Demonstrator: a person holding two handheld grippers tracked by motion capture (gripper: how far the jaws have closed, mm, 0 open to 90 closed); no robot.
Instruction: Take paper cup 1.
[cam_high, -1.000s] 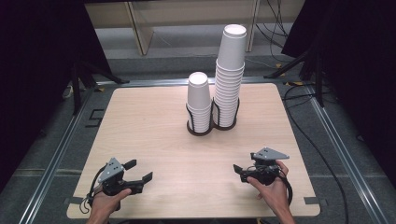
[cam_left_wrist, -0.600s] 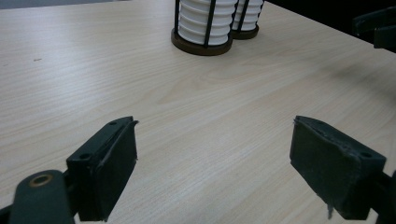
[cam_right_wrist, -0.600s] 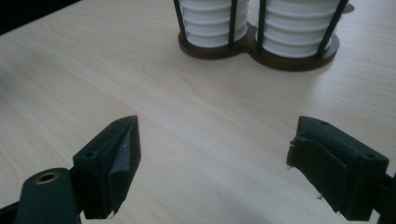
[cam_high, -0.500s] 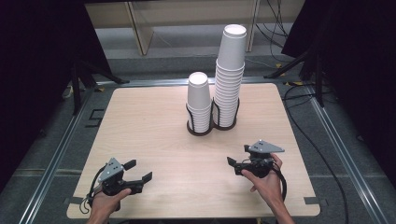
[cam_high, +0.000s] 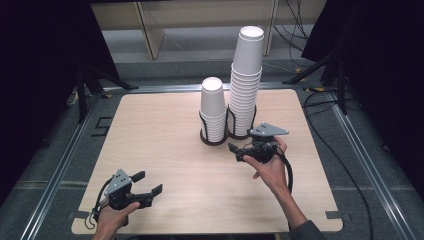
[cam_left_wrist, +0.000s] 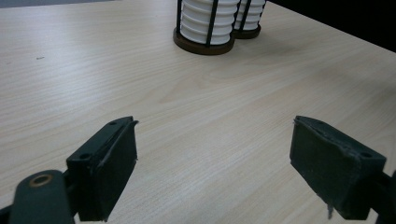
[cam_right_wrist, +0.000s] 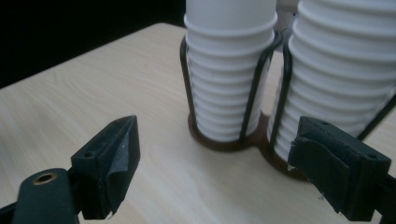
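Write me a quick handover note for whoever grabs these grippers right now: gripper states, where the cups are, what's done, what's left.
Left gripper: open, empty, at the table's near left corner.
Right gripper: open, empty, just short of the cup holder, pointed at it.
Short cup stack and tall cup stack both sit in the holder, untouched.
Done: right-hand approach only.
Left: probably grip a cup and lift it off; nothing has been picked yet.

Two stacks of white paper cups stand upright, mouths down, side by side at the far middle of a light wooden table. The shorter stack (cam_high: 213, 110) is on the left; the taller stack (cam_high: 246, 80) is just to its right. Each sits in a ring of a black wire holder (cam_high: 214, 141) with a dark round base.
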